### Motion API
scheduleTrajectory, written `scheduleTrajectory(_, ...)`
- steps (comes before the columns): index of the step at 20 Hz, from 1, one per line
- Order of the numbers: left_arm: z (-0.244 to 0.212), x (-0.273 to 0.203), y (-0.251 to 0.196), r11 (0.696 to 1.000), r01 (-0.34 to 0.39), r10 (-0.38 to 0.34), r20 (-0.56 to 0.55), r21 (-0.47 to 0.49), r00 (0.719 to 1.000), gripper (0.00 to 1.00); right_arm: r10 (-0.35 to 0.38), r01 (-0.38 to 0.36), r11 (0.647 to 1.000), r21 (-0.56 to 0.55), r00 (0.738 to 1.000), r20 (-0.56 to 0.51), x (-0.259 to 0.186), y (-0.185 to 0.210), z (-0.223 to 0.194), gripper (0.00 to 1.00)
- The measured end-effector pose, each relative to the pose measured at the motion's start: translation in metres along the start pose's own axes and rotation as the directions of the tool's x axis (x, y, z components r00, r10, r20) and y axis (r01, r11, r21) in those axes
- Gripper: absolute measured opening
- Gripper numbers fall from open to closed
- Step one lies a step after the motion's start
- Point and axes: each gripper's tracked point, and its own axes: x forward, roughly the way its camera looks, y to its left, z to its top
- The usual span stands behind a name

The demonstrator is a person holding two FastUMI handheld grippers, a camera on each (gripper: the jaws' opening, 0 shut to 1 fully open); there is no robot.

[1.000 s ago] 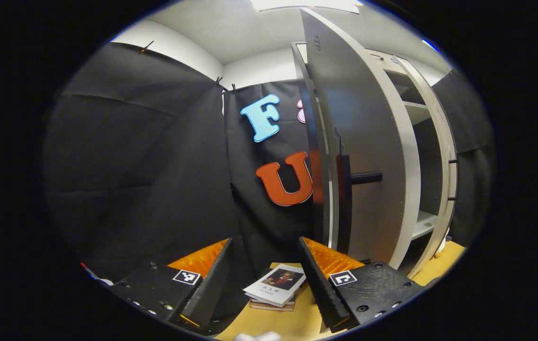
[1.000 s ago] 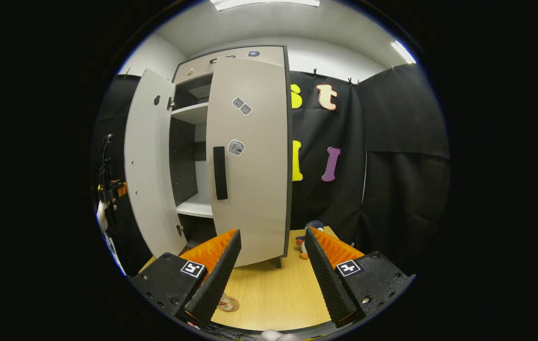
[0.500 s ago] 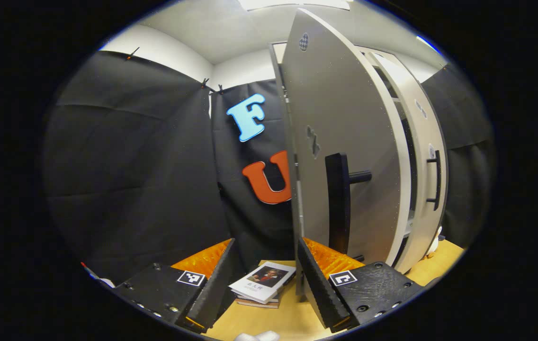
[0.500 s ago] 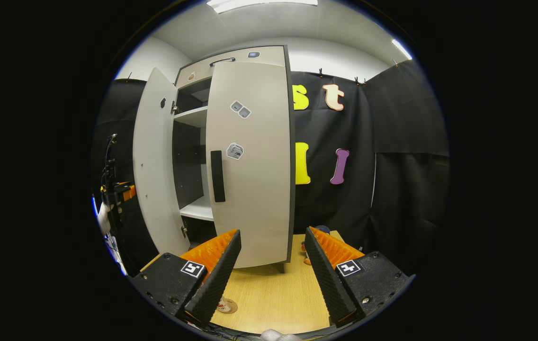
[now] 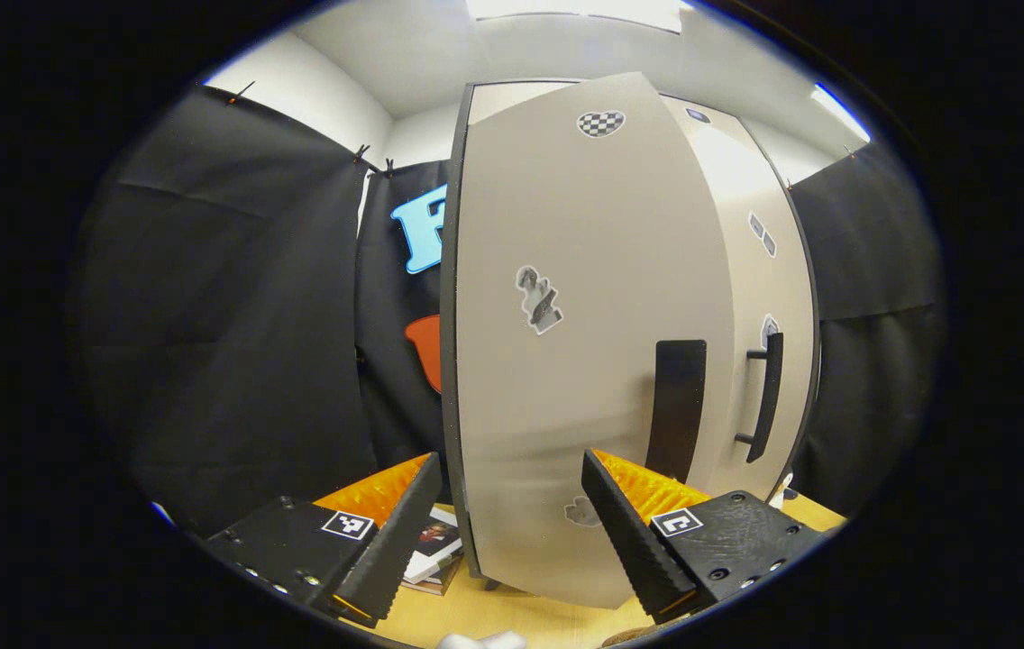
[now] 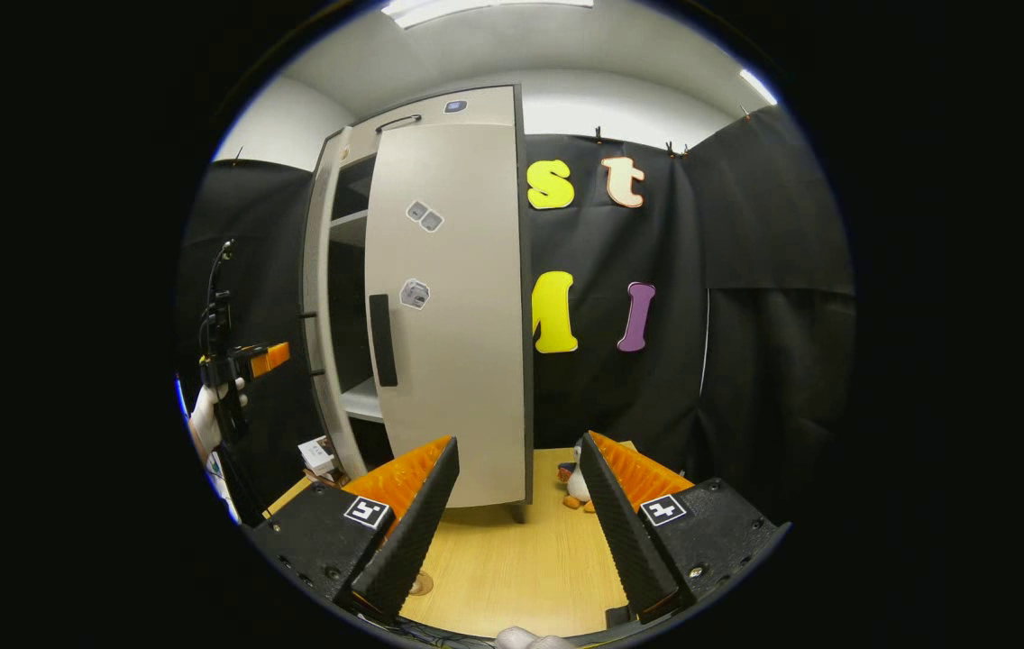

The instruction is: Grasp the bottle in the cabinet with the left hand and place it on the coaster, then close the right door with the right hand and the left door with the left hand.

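Against the black cloth wall stood the cabinet [image 6: 440,297], a tall box of smooth, matt, pale-grey board with dark edges, resting on a wood-grain tabletop [image 6: 521,559]. Its right door [image 6: 453,315] looked shut or nearly so; its left door [image 5: 566,361] was most of the way round, though the right gripper view showed a gap with shelves behind it. Closing the left door was probably the step in hand. To do it well, a flat, steady push near the handle side would serve best, square to the panel, slowing at the end so the light board did not bounce back.

Each door carried a flat black bar handle [image 5: 676,410] and a few small stickers. The left hand-held gripper [image 5: 512,532] was spread wide, pinching nothing, close to the door's lower face; whether a finger touched it I could not tell. The right hand-held gripper [image 6: 516,514] was likewise spread and empty, well back from the cabinet.

A round coaster [image 6: 420,584] peeked past the right gripper's finger; the bottle could not be made out.
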Motion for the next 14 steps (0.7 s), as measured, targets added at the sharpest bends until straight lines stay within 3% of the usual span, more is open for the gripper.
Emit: scheduleTrajectory(14, 0.020, -0.107, -0.016, 0.995, 0.088, -0.088, 0.016, 0.047, 0.996, 0.95, 0.035, -0.032, 0.999, -0.038, 0.995, 0.093, -0.022, 0.060, 0.030, 0.83)
